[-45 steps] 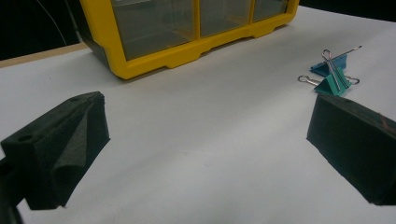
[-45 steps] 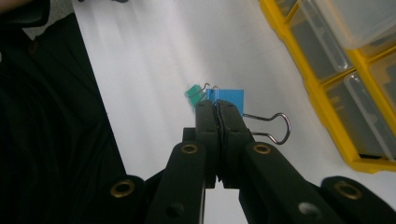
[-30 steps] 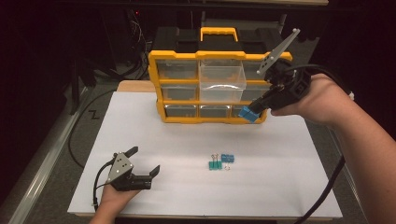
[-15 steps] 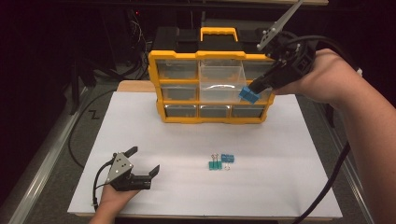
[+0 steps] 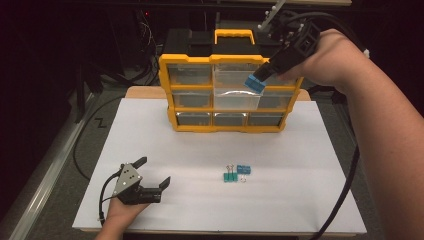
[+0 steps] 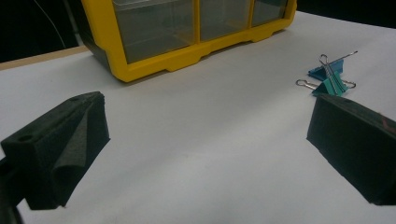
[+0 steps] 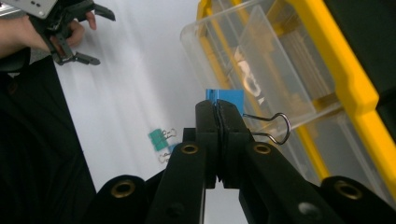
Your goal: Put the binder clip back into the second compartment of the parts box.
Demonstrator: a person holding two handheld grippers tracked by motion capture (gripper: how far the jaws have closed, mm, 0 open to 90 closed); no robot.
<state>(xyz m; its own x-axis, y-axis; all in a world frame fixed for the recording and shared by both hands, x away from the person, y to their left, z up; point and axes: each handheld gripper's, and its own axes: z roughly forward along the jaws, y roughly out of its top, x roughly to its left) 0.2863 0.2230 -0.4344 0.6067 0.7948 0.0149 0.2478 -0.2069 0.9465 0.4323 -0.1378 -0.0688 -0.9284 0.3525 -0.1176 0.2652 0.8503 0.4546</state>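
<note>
Right gripper [image 5: 261, 76] is clamped on a blue clip [image 5: 254, 83], held in the air in front of the organizer [image 5: 227, 95], just at the open clear drawer [image 5: 237, 85] in its middle column. Left gripper [image 5: 152, 174] rests on the white board [image 5: 300, 155], jaws apart, nothing between them. Loose clips [image 5: 236, 173] lie mid-board, well apart from both grippers.

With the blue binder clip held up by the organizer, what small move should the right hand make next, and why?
Probably ease the right gripper a little forward over the pulled-out clear drawer before letting go. Its fingers are clamped on the blue binder clip, which hangs at the drawer's front corner; the other binder clips lie on the table.
</note>
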